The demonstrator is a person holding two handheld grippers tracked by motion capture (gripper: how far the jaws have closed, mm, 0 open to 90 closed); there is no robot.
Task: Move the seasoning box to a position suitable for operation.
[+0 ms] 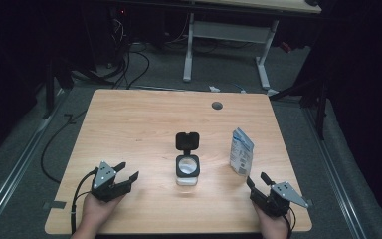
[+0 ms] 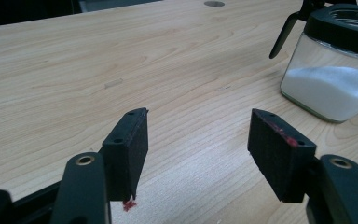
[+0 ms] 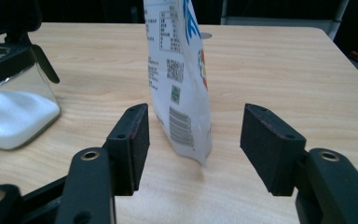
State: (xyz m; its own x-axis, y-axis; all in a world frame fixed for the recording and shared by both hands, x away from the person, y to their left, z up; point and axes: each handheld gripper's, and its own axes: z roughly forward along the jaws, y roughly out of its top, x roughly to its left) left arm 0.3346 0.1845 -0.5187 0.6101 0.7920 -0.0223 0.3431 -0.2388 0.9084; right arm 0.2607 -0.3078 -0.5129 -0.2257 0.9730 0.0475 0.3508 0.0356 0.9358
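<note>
A square glass jar with white powder in its bottom stands at the table's middle, its black flip lid swung up and open. To its right a white and blue printed pouch stands upright. My left gripper rests near the front left, open and empty, with the jar ahead to its right. My right gripper is at the front right, open; the pouch stands just beyond the gap between its pads, apart from both. The jar sits at that view's left edge.
The wooden table has a round cable hole near its far edge. Behind it on the grey floor stands a white-legged desk, with cables lying at the left.
</note>
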